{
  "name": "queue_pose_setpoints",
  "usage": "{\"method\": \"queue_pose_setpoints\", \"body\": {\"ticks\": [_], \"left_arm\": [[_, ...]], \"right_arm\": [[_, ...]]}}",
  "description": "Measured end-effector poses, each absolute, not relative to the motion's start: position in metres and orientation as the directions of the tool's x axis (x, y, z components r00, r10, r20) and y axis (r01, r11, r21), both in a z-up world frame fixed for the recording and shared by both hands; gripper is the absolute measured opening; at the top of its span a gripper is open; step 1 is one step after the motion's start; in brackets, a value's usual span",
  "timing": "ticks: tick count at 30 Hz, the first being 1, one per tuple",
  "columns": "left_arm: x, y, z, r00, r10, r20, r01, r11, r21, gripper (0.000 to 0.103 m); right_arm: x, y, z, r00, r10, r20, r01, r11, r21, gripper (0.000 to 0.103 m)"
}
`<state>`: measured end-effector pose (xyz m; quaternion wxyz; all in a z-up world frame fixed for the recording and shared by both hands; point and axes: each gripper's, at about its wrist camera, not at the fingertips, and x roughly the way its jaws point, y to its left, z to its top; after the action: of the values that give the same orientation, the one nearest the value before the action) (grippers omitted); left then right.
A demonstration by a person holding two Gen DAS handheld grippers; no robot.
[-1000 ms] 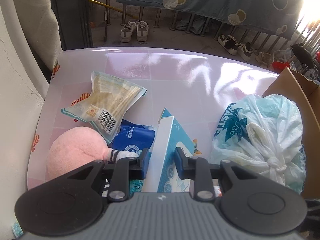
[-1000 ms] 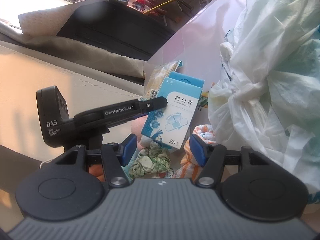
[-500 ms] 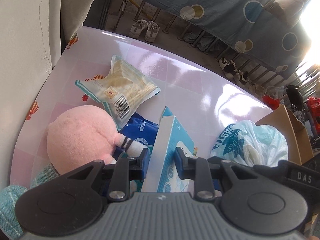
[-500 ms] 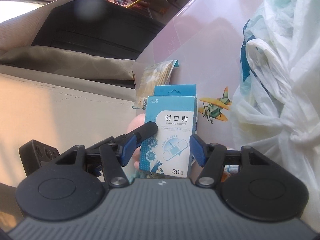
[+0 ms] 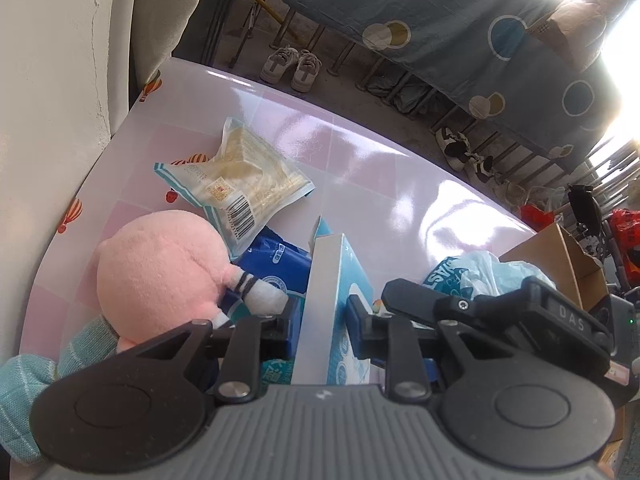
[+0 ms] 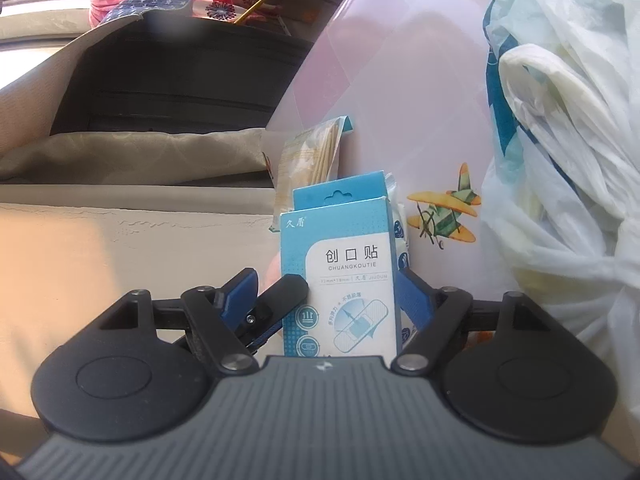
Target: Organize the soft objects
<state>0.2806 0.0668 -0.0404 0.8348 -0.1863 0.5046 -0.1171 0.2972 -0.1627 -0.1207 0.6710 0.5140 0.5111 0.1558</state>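
My left gripper (image 5: 320,316) is shut on a blue and white bandage box (image 5: 326,280), held upright above the pink table (image 5: 360,160). My right gripper (image 6: 326,292) is open around the same box (image 6: 340,272), its blue pads (image 6: 416,300) beside the box's edges; the left gripper's finger shows at the box's left. The right gripper's finger (image 5: 412,300) shows beside the box in the left wrist view. A pink plush toy (image 5: 160,272), a blue tissue pack (image 5: 276,260) and a snack packet (image 5: 236,180) lie below.
A knotted white plastic bag (image 6: 560,160) lies on the right, also in the left wrist view (image 5: 480,272). A cardboard box (image 5: 560,252) stands at the table's right edge. A teal cloth (image 5: 28,380) lies at lower left. A wall runs along the left.
My left gripper has lifted the box and swung left. My right gripper has moved in so that its open jaws now straddle the box.
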Motion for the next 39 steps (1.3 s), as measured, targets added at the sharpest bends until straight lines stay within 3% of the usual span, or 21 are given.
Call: {"method": "queue_pose_setpoints", "body": {"ticks": [7,21,39], "left_arm": [[0.26,0.064,-0.012,0.5,-0.386,-0.775,0.014,0.899,-0.439,0.022],[0.188,0.045,0.059,0.612,-0.379,-0.694,0.123,0.912,-0.39,0.021],[0.14,-0.003,0.104,0.671,-0.399,-0.625,0.252,0.915,-0.314,0.021]], "right_arm": [[0.287,-0.165,-0.11,0.441,0.764,-0.472,0.311,0.363,0.878,0.076],[0.236,-0.184,-0.066,0.475,0.836,-0.274,0.225,0.186,0.957,0.077],[0.189,-0.228,-0.021,0.538,0.824,-0.178,0.136,0.124,0.983,0.077]]}}
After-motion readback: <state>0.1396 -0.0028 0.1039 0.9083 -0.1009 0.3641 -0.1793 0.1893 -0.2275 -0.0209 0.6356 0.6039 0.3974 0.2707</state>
